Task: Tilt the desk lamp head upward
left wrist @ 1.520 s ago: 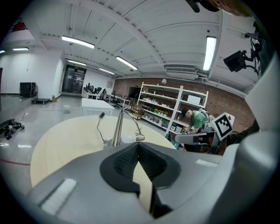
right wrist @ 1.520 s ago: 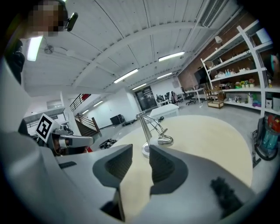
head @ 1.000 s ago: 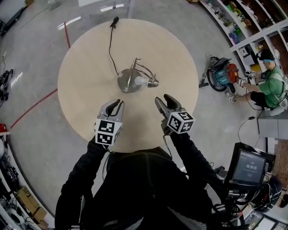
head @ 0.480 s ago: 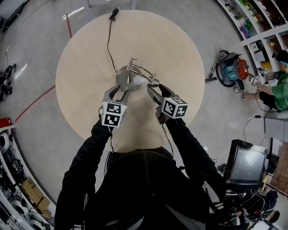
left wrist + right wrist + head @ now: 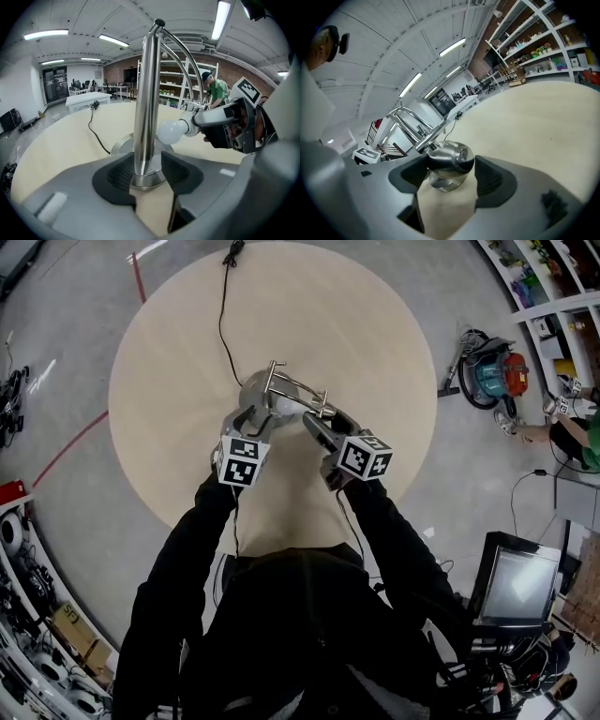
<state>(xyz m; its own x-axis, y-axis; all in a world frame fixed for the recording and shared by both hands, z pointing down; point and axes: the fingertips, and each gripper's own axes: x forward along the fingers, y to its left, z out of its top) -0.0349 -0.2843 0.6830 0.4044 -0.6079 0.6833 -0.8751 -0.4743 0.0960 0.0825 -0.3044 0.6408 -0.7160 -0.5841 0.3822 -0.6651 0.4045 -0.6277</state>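
One chrome desk lamp stands near the middle of a round wooden table, its cord trailing to the far edge. Its lamp head, holding a white bulb, droops to the right of the upright post. The left gripper has just been opening and straddles the post low down, pads not pressing. The right gripper, its jaws also just opened wide, brackets the lamp head without clamping it. Likely risks: the smooth, rounded head slipping from the pads, or the lamp tipping if lifted before the post is steadied.
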